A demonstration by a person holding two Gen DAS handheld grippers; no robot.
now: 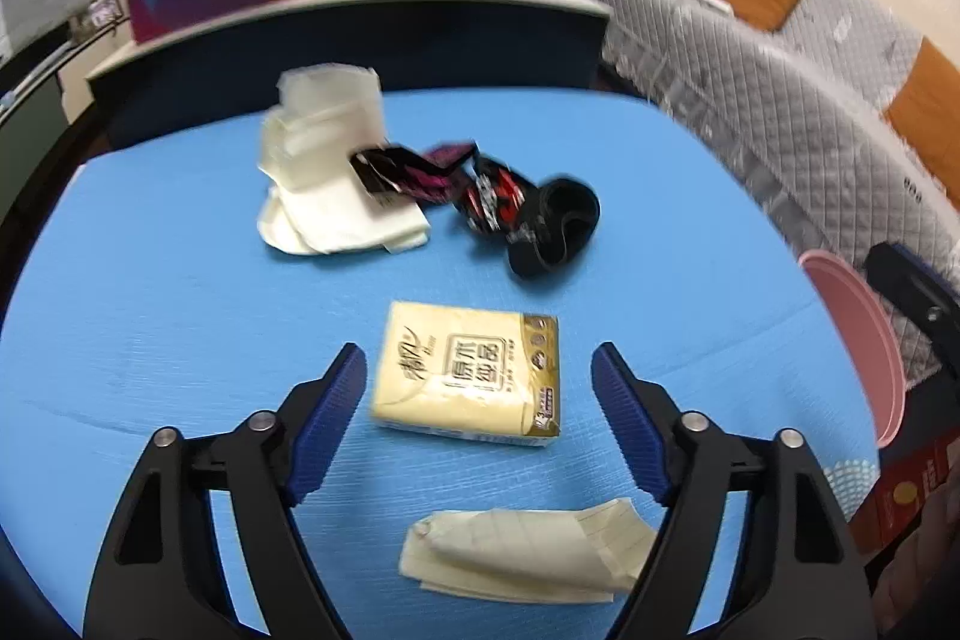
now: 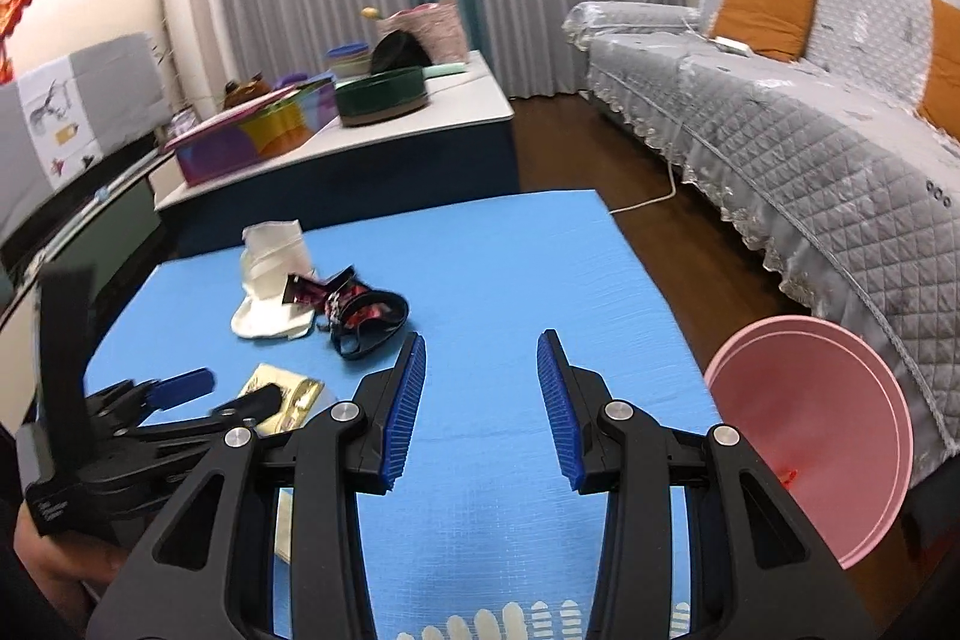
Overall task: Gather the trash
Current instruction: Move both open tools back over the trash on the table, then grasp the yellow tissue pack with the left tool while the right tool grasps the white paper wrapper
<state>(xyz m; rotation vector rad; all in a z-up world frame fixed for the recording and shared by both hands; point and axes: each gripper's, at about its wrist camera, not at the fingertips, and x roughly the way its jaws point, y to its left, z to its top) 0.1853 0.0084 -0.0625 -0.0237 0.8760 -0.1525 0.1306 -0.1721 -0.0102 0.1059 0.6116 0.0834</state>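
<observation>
A yellow tissue pack (image 1: 468,376) lies on the blue table mat (image 1: 150,340). My left gripper (image 1: 478,358) is open, its blue pads on either side of the pack without touching it. A crumpled tissue (image 1: 516,550) lies nearer, under the jaws. Farther back are white tissues (image 1: 324,184), black and red wrappers (image 1: 456,178) and a black coiled strap (image 1: 552,226). My right gripper (image 2: 483,346) is open over bare mat with nothing between its fingers. A pink bin (image 2: 810,430) stands off the mat's right edge. In the right wrist view the left gripper (image 2: 234,394) hovers over the pack (image 2: 300,391).
A low white and navy table (image 2: 468,100) with colourful boxes and a green basket stands beyond the mat. A grey quilted sofa (image 2: 810,130) runs along the right. A red carton (image 1: 906,490) sits beside the bin (image 1: 858,340). A hand (image 2: 66,568) holds the left gripper.
</observation>
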